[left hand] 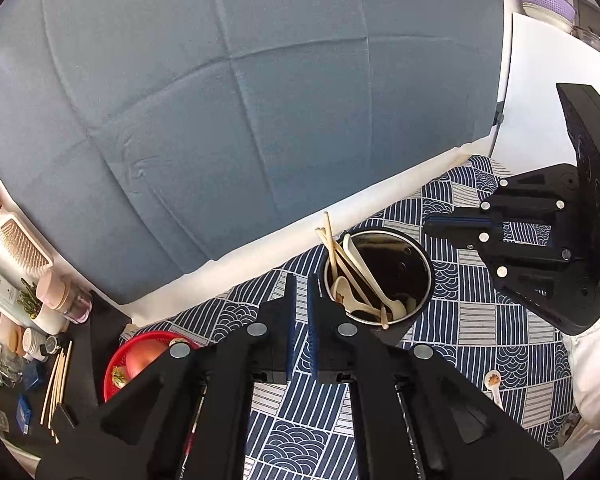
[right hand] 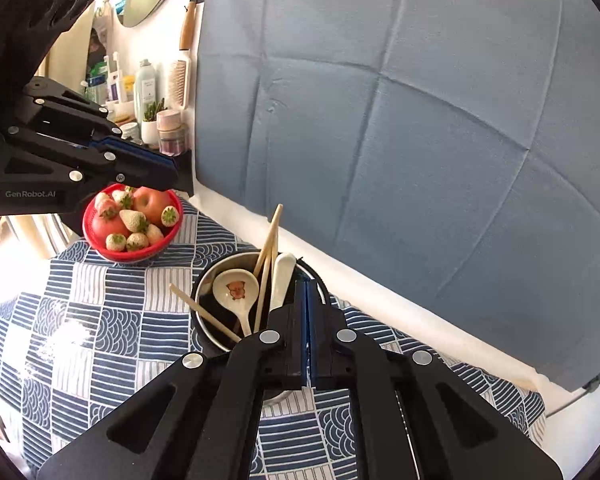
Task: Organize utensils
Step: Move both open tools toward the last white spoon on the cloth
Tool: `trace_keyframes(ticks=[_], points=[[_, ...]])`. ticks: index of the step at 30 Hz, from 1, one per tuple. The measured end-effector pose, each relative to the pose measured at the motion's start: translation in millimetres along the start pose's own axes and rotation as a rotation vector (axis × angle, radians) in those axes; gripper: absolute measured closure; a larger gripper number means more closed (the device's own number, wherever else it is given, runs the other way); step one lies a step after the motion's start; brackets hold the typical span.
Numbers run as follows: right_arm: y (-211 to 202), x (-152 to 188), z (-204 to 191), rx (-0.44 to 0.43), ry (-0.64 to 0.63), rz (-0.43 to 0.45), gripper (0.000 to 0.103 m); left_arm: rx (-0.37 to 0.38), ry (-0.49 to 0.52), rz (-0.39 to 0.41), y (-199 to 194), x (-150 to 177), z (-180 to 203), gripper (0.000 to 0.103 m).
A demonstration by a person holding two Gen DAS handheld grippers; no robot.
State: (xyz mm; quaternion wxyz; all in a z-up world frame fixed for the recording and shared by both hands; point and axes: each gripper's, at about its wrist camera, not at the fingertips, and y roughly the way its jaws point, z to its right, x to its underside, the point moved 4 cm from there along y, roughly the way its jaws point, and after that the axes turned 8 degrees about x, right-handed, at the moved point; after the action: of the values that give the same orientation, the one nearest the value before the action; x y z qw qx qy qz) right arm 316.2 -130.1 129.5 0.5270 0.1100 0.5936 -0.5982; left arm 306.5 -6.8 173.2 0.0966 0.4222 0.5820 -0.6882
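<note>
A steel utensil cup (left hand: 422, 280) (right hand: 204, 300) stands on the blue patterned cloth and holds wooden chopsticks (left hand: 332, 248) (right hand: 270, 240) and white ceramic spoons (left hand: 354, 292) (right hand: 236, 292). My left gripper (left hand: 301, 284) (right hand: 172, 170) is shut and empty, just left of the cup. My right gripper (right hand: 305, 288) (left hand: 428, 226) is shut and empty, over the cup's right rim. Another white spoon (left hand: 493, 384) with a small picture lies on the cloth at the right.
A red bowl (right hand: 100, 246) (left hand: 112, 368) of apples and strawberries sits left of the cup. A dark shelf holds bottles (left hand: 4, 292), a hairbrush (right hand: 179, 80) and loose wooden sticks (left hand: 56, 380). A blue-grey padded backdrop (left hand: 220, 100) stands behind the table.
</note>
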Motion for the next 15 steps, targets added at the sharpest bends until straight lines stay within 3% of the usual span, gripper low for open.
trace_keyframes(ticks=[1,3,5,8,12,13,15], points=[[-2.3,2.2,-1.7,0.007,-0.009,-0.001,0.101,0.0,0.001,0.008,-1.3,3.3,2.4,0.081],[-6.6,5.8,-4.7,0.012,-0.02,0.001,0.098,0.009,-0.004,0.029,-4.0,9.5,5.4,0.052],[-11.5,9.4,-6.4,0.007,-0.025,0.002,0.09,0.008,-0.01,0.051,-9.8,16.2,9.0,0.044],[-19.8,15.8,-7.1,0.019,-0.036,0.013,0.063,-0.004,-0.011,0.076,-18.2,24.4,16.1,0.024],[-33.9,27.3,-3.8,0.055,-0.021,0.049,0.02,-0.023,0.006,0.116,-30.1,38.8,28.3,0.008],[-37.7,30.7,-2.9,0.072,-0.022,0.064,0.014,-0.022,0.01,0.121,-32.3,43.1,31.7,0.008],[-44.5,38.9,-1.1,0.121,-0.027,0.093,0.014,-0.021,0.011,0.132,-36.2,53.2,38.9,0.006]])
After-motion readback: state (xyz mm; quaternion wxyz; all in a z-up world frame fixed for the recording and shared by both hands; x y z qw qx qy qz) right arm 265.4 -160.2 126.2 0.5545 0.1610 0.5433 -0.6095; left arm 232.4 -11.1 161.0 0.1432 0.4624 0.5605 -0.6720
